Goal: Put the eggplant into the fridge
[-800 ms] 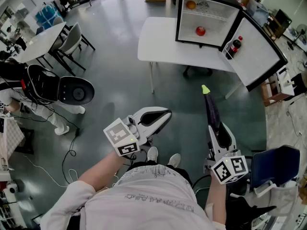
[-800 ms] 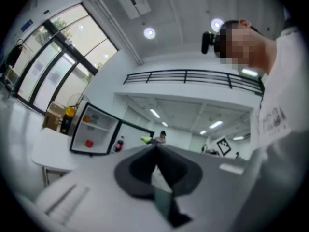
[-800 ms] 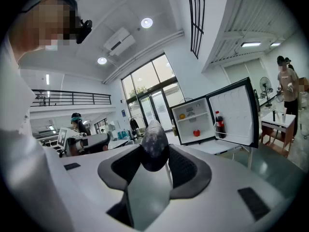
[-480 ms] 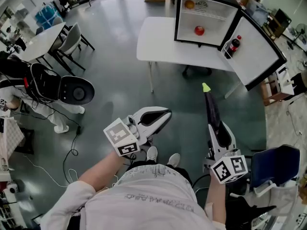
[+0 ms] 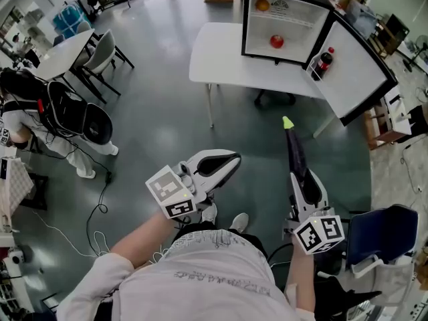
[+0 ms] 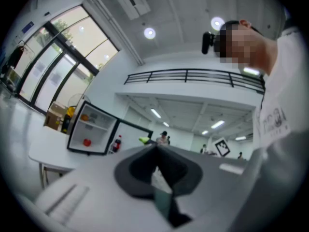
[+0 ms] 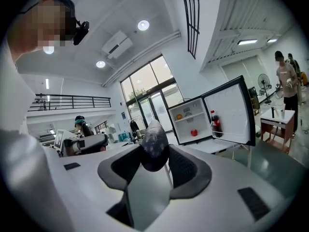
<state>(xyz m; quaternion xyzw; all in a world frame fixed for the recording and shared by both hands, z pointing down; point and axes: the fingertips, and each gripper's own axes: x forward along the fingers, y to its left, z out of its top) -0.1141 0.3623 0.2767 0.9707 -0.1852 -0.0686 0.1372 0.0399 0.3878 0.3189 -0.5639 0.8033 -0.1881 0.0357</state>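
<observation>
The long, glossy, dark-purple eggplant (image 5: 295,151), green at its tip, is clamped in the right gripper's (image 5: 303,179) dark padded jaws, well short of the fridge (image 5: 297,37). The left gripper's (image 5: 229,160) jaws are together, empty. The boxy, white-lined fridge stands open on a smooth white table (image 5: 221,52) above shiny grey-green floor (image 5: 160,112).

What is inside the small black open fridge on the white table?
Upper shelf of the small black fridge: an orange round fruit; lower down, a red round one. A dark red-capped bottle stands in the door, its base hidden by the door rack.
</observation>
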